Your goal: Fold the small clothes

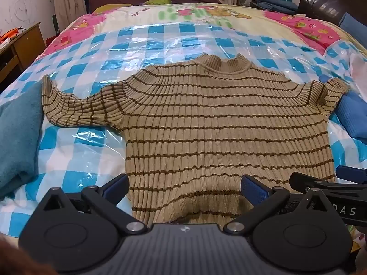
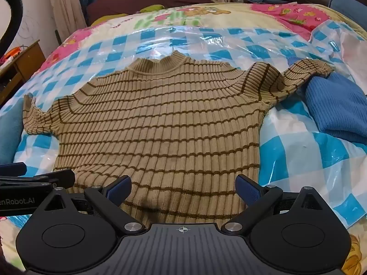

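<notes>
Left wrist view shows the striped sweater (image 1: 206, 123) lying flat, front up, on a blue-and-white checked plastic sheet (image 1: 96, 52) over the bed, collar away from the camera and both sleeves spread out. The left claw (image 1: 184, 189) hangs over the hem with its jaws wide apart, gripping nothing. Beside it, the right claw (image 2: 183, 189) is equally wide open and empty above the hem. A teal cloth (image 1: 18, 135) lies by one sleeve and a blue knit (image 2: 337, 107) touches the other. Lettering "enRobot.AI" reads on the left tool in the right wrist view.
</notes>
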Tool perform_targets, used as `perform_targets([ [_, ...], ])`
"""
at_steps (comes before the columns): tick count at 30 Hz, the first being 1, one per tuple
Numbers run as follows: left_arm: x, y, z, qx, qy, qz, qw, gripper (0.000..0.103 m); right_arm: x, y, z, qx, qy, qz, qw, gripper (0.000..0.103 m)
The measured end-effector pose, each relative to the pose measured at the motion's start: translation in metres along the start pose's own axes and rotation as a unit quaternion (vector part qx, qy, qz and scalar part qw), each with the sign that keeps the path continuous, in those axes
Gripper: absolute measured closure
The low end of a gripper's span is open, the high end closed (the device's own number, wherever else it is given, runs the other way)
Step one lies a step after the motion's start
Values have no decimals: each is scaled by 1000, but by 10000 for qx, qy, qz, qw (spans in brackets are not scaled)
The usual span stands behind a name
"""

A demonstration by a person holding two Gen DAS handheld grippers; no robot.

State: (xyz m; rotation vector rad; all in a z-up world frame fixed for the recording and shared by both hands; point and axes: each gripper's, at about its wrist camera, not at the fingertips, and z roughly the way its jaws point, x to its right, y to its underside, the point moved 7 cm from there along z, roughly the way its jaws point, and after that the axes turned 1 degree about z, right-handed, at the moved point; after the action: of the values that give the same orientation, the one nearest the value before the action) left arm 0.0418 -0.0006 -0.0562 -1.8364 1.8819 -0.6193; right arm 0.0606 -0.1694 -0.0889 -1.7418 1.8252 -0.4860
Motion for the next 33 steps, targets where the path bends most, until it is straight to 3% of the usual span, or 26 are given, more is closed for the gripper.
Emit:
perform_targets([
  [33, 1, 13, 11, -170, 78, -90, 9998, 0, 1, 6, 5, -142, 193, -67, 9997, 5],
])
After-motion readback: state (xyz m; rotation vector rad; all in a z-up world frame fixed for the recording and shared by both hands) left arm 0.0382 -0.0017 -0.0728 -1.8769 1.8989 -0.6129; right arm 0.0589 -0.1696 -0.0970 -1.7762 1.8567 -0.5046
